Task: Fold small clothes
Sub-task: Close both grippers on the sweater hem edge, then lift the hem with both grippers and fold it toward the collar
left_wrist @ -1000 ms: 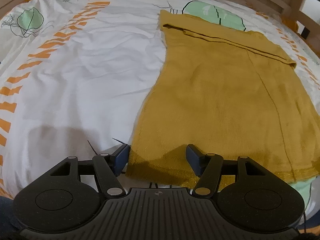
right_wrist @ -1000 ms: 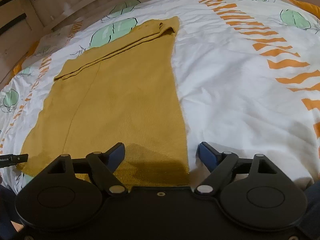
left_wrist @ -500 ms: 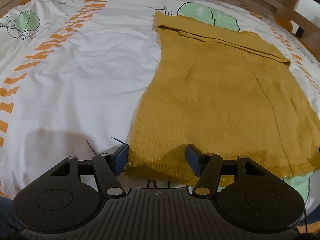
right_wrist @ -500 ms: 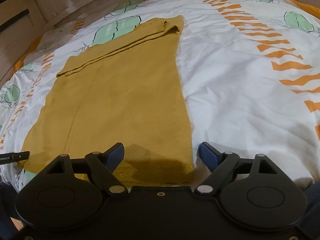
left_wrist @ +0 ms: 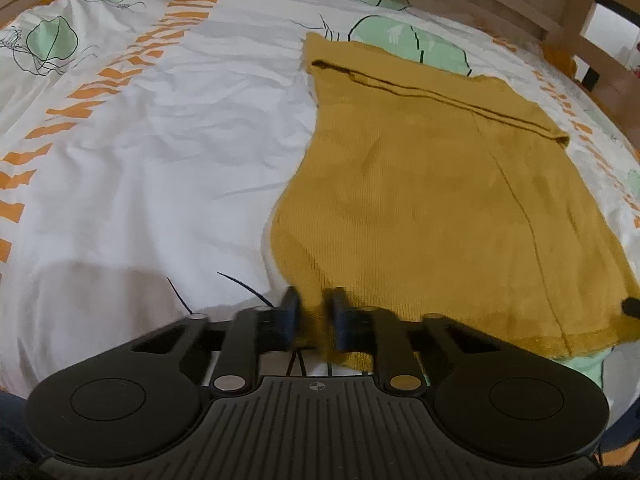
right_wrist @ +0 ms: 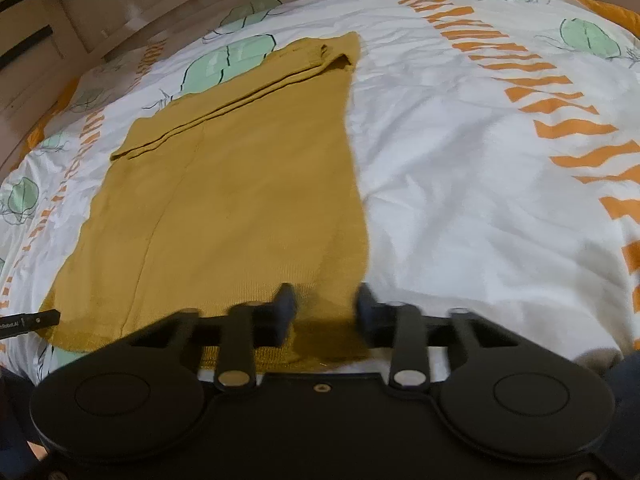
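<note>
- We see a mustard-yellow, fine-ribbed knit garment (left_wrist: 436, 208) lying flat on a white cotton bedsheet (left_wrist: 160, 152) printed with orange brush-stroke bands and pale green leaf shapes outlined in black.
- The garment is a long, roughly rectangular panel; its far end is turned back on itself into a narrow folded band (left_wrist: 424, 92), and a thin seam line runs lengthwise down the cloth.
- Its near hem (right_wrist: 132, 340) shows a slightly shinier, coarser edging than the matte knit above it.
- The sheet is softly creased, with shallow wrinkles fanning out beside the garment's edges.
- Our left gripper (left_wrist: 314, 316), matte black plastic with dark blue pads, sits at the garment's near left corner; its fingers (left_wrist: 289, 312) are drawn close together with a bunched tongue of yellow knit pinched between them.
- Our right gripper (right_wrist: 325, 308) sits over the near right corner of the hem; its fingers (right_wrist: 285, 308) are partly closed with a clear gap between them, yellow cloth lying in that gap, and motion blur keeps us from telling whether the pads touch the fabric.
- In the right wrist view, a thin black bar (right_wrist: 28, 322) with white lettering juts in at the garment's far near corner.
- Pale wooden bed-frame slats (right_wrist: 120, 12) curve round the head of the mattress.
</note>
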The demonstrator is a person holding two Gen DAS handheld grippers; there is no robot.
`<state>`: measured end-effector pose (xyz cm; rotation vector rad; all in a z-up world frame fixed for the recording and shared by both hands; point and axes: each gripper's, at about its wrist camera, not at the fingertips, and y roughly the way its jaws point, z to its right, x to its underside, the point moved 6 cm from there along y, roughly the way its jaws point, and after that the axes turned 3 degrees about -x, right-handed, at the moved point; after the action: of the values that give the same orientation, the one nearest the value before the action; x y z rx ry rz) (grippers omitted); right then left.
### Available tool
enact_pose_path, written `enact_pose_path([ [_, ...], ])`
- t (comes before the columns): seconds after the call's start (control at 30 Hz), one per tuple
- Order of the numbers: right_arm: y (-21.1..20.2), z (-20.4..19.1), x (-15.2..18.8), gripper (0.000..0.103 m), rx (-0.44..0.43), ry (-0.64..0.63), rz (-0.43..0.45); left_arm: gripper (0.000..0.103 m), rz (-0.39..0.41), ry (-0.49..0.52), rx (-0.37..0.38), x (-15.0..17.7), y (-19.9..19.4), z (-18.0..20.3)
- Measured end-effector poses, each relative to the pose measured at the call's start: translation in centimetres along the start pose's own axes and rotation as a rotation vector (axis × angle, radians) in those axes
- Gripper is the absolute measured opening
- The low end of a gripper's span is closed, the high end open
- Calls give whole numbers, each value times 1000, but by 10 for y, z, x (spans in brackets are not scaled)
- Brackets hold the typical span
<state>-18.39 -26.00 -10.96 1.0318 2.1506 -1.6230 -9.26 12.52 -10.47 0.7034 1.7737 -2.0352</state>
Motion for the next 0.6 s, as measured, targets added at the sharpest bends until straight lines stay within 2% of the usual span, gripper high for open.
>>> enact_pose_path([
  [0.03,0,0,0,23,-6,5,0,10,1,-14,7,-1,-1,-1],
  [0.07,-1,0,-1,19,-15,13,-1,8,-1,-32,18,-1,-1,-3],
  [0.3,-12,1,-9,15,-88,70,25,6,64,-99,67,-15,-18,-9],
  [0.6,-27,-1,-47,15,-189,138,107,6,146,-123,103,-59,-36,-8],
])
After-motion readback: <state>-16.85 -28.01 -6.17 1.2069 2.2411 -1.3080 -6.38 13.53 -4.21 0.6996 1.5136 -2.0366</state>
